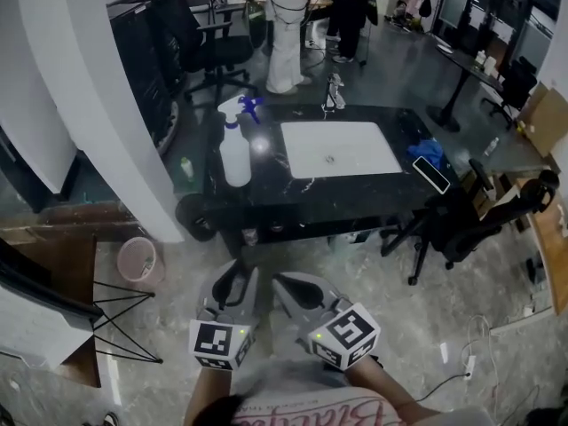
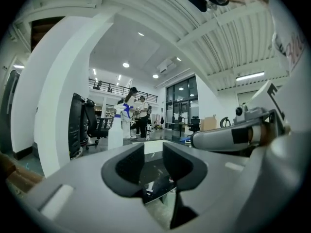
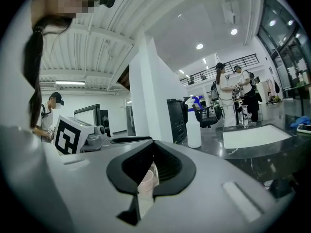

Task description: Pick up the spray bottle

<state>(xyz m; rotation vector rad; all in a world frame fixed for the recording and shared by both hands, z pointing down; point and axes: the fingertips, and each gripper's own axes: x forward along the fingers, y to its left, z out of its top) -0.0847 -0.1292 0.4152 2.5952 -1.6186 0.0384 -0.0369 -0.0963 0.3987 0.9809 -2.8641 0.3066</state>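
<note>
The spray bottle (image 1: pixel 235 149), white with a blue trigger head, stands upright near the left end of the black table (image 1: pixel 266 198). It also shows far ahead in the left gripper view as the spray bottle (image 2: pixel 116 129) and in the right gripper view as the spray bottle (image 3: pixel 194 125). Both grippers are held low in front of the person, well short of the table. My left gripper (image 1: pixel 232 284) (image 2: pixel 153 154) has its jaws a little apart with nothing between them. The pads of my right gripper (image 1: pixel 297 287) (image 3: pixel 151 154) meet at the tips, empty.
A white sink basin (image 1: pixel 340 149) with a faucet (image 1: pixel 334 91) sits mid-table; a blue cloth (image 1: pixel 426 152) and a dark device (image 1: pixel 431 174) lie at its right end. A white pillar (image 1: pixel 106 105), a pink bin (image 1: pixel 138 260), office chairs (image 1: pixel 479 220) and standing people (image 1: pixel 288 25) surround the table.
</note>
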